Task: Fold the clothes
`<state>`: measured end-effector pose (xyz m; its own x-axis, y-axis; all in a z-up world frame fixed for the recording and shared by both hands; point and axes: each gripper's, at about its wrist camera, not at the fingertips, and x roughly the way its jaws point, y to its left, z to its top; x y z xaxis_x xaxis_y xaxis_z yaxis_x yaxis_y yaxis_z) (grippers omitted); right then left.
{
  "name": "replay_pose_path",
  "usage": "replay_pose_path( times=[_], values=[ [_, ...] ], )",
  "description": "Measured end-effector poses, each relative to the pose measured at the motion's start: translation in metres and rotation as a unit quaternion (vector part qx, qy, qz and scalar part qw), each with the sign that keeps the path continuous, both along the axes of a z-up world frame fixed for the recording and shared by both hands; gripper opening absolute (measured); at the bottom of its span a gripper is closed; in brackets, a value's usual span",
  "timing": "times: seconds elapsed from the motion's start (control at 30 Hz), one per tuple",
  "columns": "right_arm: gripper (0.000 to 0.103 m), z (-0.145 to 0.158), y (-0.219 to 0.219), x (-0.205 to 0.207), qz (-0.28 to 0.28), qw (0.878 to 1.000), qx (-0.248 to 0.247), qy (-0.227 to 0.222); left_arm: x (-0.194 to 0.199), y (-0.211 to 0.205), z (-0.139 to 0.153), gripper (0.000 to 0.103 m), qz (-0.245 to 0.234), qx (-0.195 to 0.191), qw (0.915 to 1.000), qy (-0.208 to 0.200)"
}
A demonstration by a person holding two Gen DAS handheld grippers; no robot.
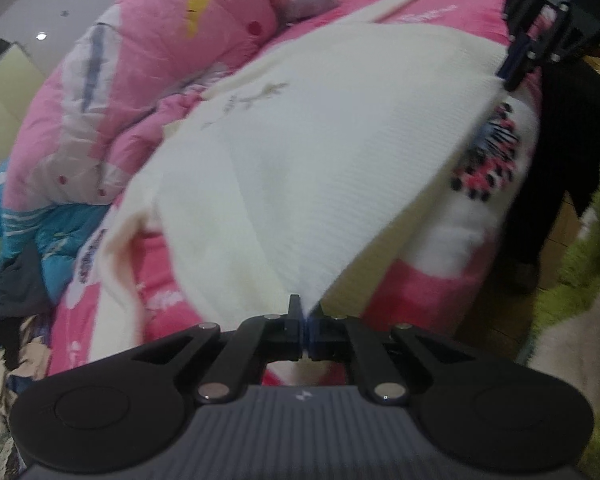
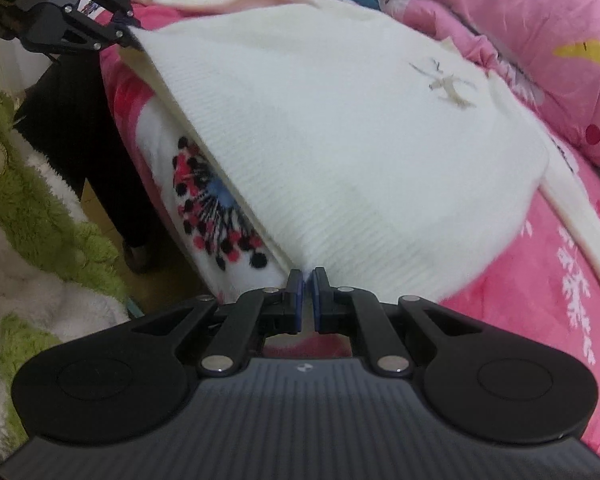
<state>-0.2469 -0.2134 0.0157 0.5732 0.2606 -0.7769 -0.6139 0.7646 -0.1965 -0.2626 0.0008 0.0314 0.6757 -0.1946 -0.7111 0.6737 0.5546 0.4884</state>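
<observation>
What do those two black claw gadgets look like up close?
The left gripper and right gripper look alike: matte black, with two slim fingers faced in blue pads. Black link bars with round silver pins run back to two rounded lobes, each with a disc shape. Behind sits a dark ribbed body bearing a small pale logo. No cables or sleeves show.

It was a home bedroom. A bed with a pink printed sheet (image 2: 540,280) filled both views, heaped with a pink quilt (image 1: 132,80), with pale wardrobe doors (image 1: 0,100) behind.
</observation>
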Motion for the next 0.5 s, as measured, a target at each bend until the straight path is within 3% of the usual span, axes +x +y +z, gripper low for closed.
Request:
replay_pose_path(
  times=[0.1, 0.17, 0.23, 0.27, 0.37, 0.43, 0.5],
  values=[
    [0.004, -0.008, -0.001, -0.004, 0.005, 1.000, -0.017, 0.022, -0.007, 0.000, -0.006, 0.006, -0.015, 0.005, 0.9996, 0.024],
    [0.004, -0.015, -0.002, -0.009, 0.007, 0.999, -0.036, 0.034, -0.010, 0.003, -0.007, 0.014, -0.020, 0.006, 0.9989, 0.042],
    [0.004, -0.018, -0.004, -0.012, 0.003, 0.998, -0.039, 0.051, -0.013, 0.009, -0.004, 0.029, -0.019, -0.001, 0.9978, 0.063],
    [0.004, -0.016, -0.007, -0.015, -0.001, 0.998, -0.035, 0.057, -0.014, 0.014, 0.000, 0.030, -0.015, -0.008, 0.9970, 0.076],
    [0.005, 0.002, -0.024, -0.022, -0.031, 0.998, 0.018, 0.059, -0.012, 0.034, 0.017, 0.032, 0.014, -0.050, 0.9925, 0.110],
    [0.008, 0.014, -0.041, -0.022, -0.072, 0.993, 0.070, 0.057, -0.009, 0.049, 0.031, 0.047, 0.040, -0.088, 0.9884, 0.118],
    [0.023, 0.023, -0.060, -0.018, -0.124, 0.982, 0.129, 0.055, 0.002, 0.064, 0.042, 0.052, 0.079, -0.137, 0.9813, 0.110]
  ],
)
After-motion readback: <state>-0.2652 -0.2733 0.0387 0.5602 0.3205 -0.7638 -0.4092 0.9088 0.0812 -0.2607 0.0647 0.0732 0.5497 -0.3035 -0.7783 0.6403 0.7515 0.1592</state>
